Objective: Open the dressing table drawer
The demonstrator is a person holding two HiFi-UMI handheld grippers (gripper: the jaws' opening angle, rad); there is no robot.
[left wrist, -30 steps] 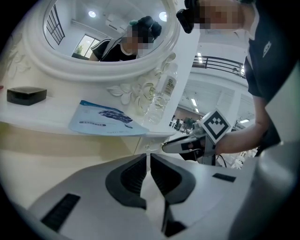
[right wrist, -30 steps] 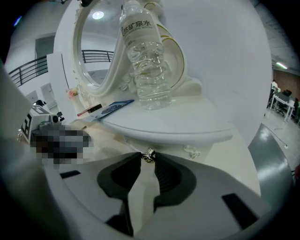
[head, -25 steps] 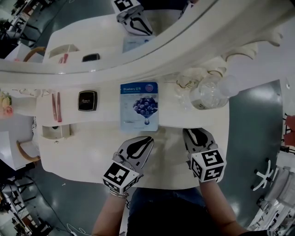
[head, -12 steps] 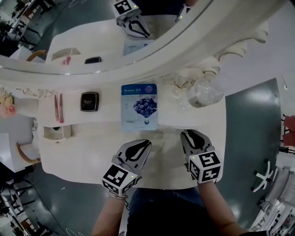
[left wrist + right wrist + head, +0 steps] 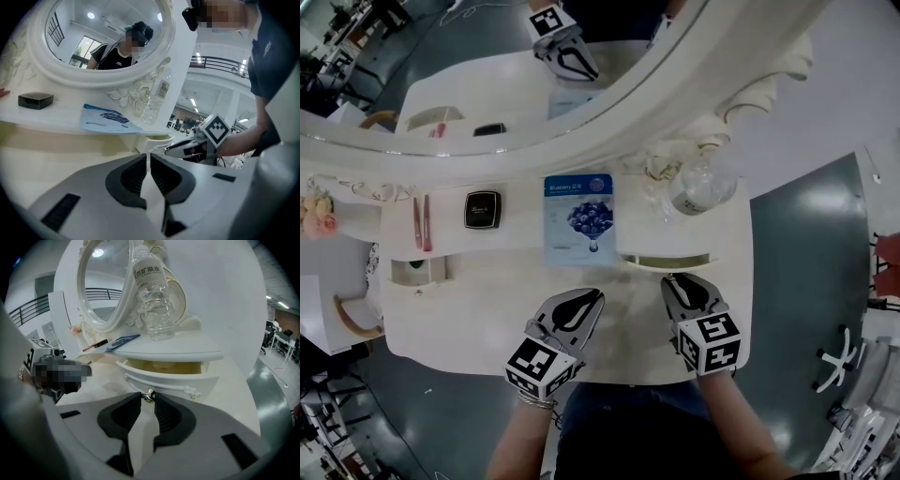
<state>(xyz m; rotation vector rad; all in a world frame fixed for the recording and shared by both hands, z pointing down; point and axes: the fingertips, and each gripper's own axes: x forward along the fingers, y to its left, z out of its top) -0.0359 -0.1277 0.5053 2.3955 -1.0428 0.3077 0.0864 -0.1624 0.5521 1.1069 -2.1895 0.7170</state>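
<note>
While the drawer point(image 5: 667, 265) stands only partly out, the pull is judged to be the step in hand. In the head view it shows as a narrow slot just in front of the water bottle point(image 5: 698, 186), on the person's side of it. Its long axis runs side to side along the worktop point(image 5: 469, 309) and its front faces the person. The right tongs point(image 5: 682, 281) reach to that front from the near edge, nearer the person than the bottle. The left tongs point(image 5: 589, 300) hover over bare worktop, well to the left of the bottle and short of the face-mask sachet point(image 5: 579, 217).

In the left gripper view, the left tongs' jaws are drawn together on nothing and point along the worktop, with the bottle ahead and to the right.

In the right gripper view, the right tongs are clenched on the small metal knob point(image 5: 149, 394) at the middle of the drawer front, directly below the bottle. A band of pale yellow interior shows behind the front, under the shelf that bears the bottle.

The next move calls for a straight draw towards the person. It should go square to the drawer's long axis, with the grip kept firm on the little knob so it does not slip free or skew the drawer.
</note>
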